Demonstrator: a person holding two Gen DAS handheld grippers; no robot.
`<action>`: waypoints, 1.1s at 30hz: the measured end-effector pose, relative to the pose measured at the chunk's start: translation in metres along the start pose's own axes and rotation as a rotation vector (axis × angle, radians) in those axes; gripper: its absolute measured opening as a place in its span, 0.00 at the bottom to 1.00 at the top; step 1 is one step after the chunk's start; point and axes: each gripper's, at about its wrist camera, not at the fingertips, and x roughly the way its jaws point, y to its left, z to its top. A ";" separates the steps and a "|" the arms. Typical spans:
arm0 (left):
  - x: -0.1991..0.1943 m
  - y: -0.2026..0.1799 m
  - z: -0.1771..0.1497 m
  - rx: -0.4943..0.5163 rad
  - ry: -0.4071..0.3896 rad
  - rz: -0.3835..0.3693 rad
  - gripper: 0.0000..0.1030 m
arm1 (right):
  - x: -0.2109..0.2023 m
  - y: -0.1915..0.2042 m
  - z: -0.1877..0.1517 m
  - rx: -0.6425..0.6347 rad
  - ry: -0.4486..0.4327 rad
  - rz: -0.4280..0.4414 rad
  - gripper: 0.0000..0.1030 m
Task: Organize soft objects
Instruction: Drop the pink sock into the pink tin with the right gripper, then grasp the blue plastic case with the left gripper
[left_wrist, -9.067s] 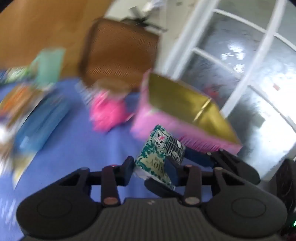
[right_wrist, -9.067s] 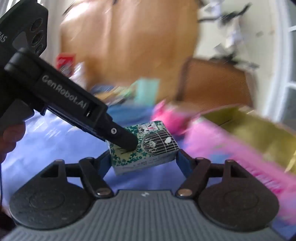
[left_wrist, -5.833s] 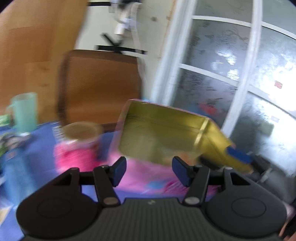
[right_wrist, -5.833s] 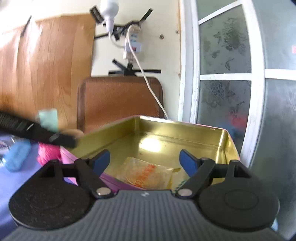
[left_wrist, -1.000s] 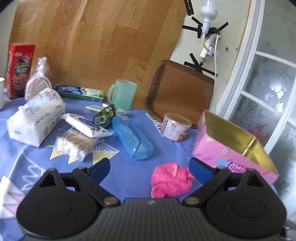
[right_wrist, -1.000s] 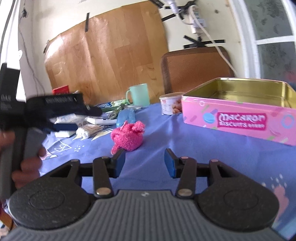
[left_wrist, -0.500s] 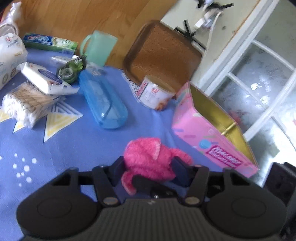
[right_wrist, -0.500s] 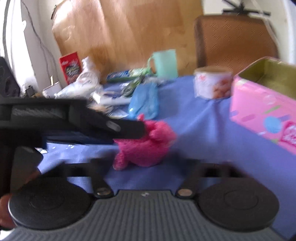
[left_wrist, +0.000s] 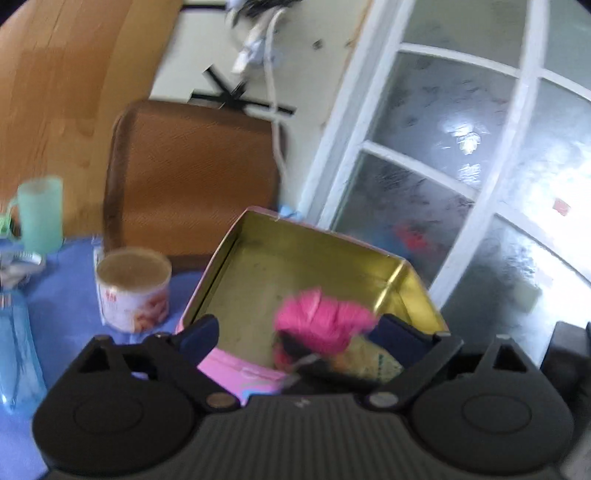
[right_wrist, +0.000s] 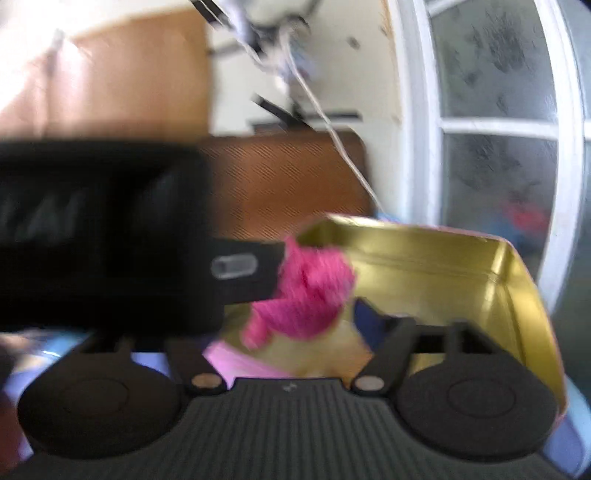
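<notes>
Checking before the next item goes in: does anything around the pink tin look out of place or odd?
Nothing looks spilled or damaged. The fluffy pink soft toy is in mid-air over the open pink, gold-lined tin, not yet resting inside, and the frames are blurred. A yellowish packet already lies in the tin.

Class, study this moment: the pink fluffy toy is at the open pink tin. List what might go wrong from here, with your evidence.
1. The pink fluffy toy hangs at the near wall of the pink tin; released now, it may catch the rim and fall outside.
2. Both tools crowd the opening: the left tool is spread wide, and the right tool is close behind. They could knock the tin.
3. Both views are blurred, so aim may be poor.
</notes>
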 end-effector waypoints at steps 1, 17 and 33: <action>-0.003 0.005 -0.003 -0.029 -0.005 -0.012 0.94 | 0.001 -0.008 -0.004 0.020 0.007 -0.015 0.80; -0.137 0.220 -0.074 -0.322 -0.200 0.497 0.89 | -0.009 0.095 -0.036 -0.102 0.004 0.437 0.55; -0.139 0.222 -0.087 -0.271 -0.236 0.450 0.89 | 0.020 0.166 -0.050 -0.128 0.264 0.496 0.53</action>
